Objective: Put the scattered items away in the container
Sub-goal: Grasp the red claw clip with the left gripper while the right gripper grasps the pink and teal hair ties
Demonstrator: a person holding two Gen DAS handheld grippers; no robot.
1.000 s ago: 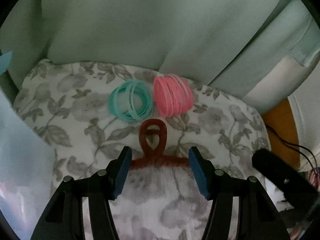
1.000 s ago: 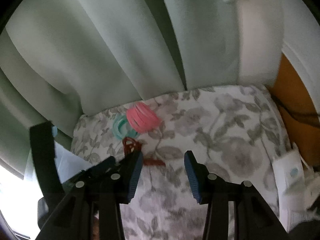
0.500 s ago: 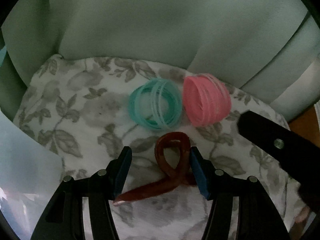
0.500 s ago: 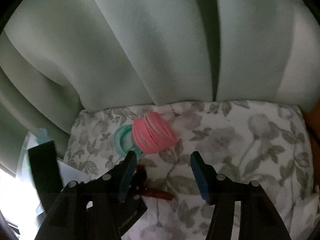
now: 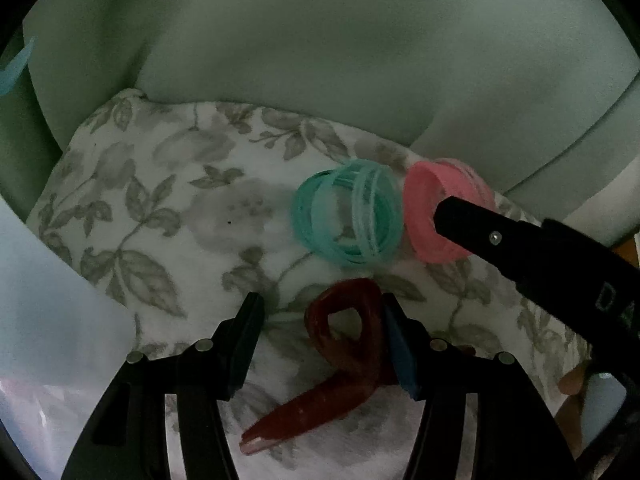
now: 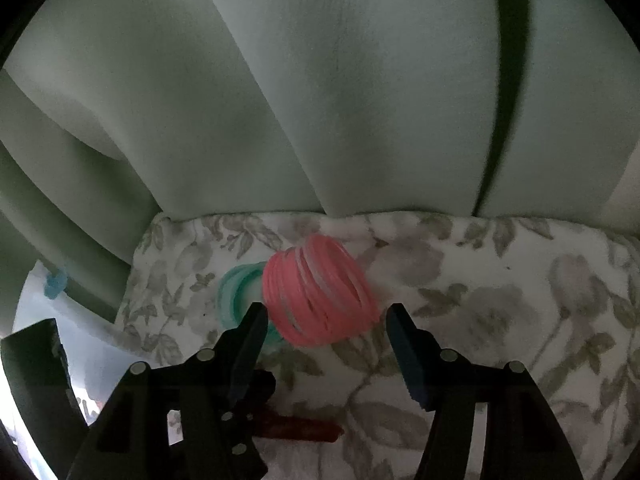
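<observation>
A dark red hair claw clip (image 5: 344, 356) lies on the floral cloth (image 5: 168, 216), between the open fingers of my left gripper (image 5: 322, 320) and touching its right finger. Behind it lie a teal bundle of hair bands (image 5: 348, 216) and a pink bundle (image 5: 440, 216). In the right wrist view my right gripper (image 6: 326, 326) is open with the pink bundle (image 6: 320, 296) just ahead between its fingertips, the teal bundle (image 6: 236, 292) to its left and the clip (image 6: 296, 428) low down. A right finger (image 5: 500, 240) crosses in front of the pink bundle.
A pale green curtain (image 6: 320, 100) hangs along the far edge of the cloth. A translucent plastic container wall (image 5: 44, 320) rises at the left, also in the right wrist view (image 6: 80, 340). The left gripper's body (image 6: 36, 380) shows at lower left.
Both grippers have moved forward and left. The right gripper has closed in on the pink bundle. The clip has turned and now lies against the left gripper's right finger.
</observation>
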